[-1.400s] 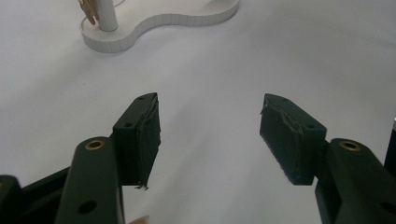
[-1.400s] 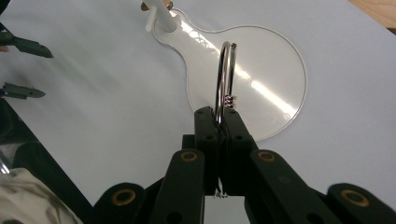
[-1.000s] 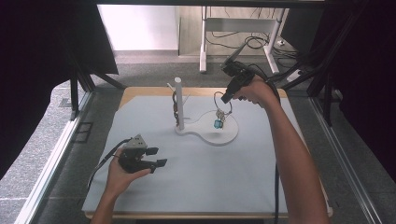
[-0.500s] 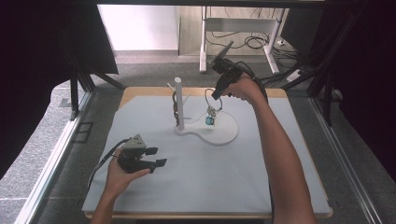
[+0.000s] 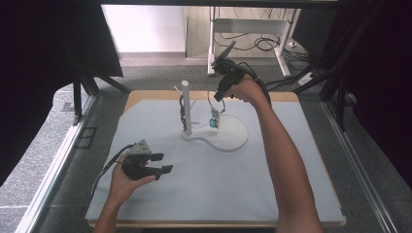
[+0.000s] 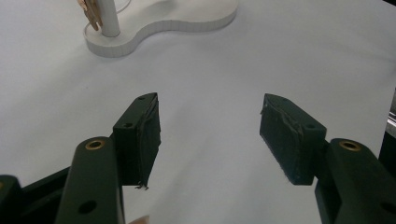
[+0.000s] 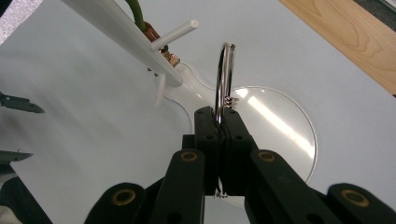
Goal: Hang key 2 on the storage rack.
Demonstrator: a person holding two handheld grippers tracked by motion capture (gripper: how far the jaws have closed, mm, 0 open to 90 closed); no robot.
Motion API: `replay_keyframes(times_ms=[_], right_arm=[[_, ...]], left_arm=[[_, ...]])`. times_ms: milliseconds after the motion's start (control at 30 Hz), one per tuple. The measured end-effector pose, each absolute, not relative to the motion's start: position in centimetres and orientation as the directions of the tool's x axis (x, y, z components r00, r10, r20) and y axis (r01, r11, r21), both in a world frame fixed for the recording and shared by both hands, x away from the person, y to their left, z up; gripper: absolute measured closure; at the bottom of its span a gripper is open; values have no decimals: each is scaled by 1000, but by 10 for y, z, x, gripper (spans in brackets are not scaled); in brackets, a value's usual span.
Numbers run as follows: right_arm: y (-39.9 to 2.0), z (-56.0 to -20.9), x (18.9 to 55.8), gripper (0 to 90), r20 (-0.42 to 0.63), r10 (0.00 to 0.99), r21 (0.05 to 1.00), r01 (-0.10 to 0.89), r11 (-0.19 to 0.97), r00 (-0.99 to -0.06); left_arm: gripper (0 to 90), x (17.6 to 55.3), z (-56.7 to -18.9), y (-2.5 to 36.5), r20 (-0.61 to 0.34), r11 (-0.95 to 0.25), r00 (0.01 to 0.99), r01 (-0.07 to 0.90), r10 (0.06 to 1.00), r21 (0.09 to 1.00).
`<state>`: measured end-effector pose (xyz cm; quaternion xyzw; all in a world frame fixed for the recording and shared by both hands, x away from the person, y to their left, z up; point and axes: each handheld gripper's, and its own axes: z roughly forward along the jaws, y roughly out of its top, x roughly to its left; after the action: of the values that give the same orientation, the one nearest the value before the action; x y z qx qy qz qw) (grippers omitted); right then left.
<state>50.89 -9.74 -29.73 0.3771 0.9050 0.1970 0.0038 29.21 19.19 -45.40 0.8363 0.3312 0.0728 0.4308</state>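
A white stand has an upright pole (image 5: pixel 185 104) with short pegs (image 7: pixel 175 31) on a flat white base (image 5: pixel 228 138). My right gripper (image 5: pixel 218 96) hangs above the base, just right of the pole, shut on a metal key ring (image 7: pixel 224 79). A small blue charm (image 5: pixel 214 123) dangles under the ring. In the right gripper view the ring stands up out of the closed jaws (image 7: pixel 219 121), close to a peg. A copper-coloured item on a green strap (image 7: pixel 149 30) hangs on the pole. My left gripper (image 5: pixel 162 163) rests open at the front left, with bare mat between its pads (image 6: pixel 144 135).
A pale blue-grey mat (image 5: pixel 194 194) covers the wooden table (image 5: pixel 286 96). Beyond the far edge stand desk legs with loose cables (image 5: pixel 262 43). A metal rail (image 5: pixel 58 160) runs along the left side. Dark curtains hang on both sides.
My right gripper has carried the key ring and charm leftward, closer to the pole. The left gripper has stayed where it was.
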Motion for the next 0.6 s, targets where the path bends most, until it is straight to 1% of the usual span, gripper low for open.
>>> replay_keyframes(times_ms=[200,600], right_arm=[[-81,-297,514,877,125,686,354,678,645,-717],[-67,-300,522,877,105,684,353,670,652,-721]], left_arm=[[386,291,-452,194,-166,-401,768,490,618,774],[386,290,-452,194,-168,-403,775,486,609,775]])
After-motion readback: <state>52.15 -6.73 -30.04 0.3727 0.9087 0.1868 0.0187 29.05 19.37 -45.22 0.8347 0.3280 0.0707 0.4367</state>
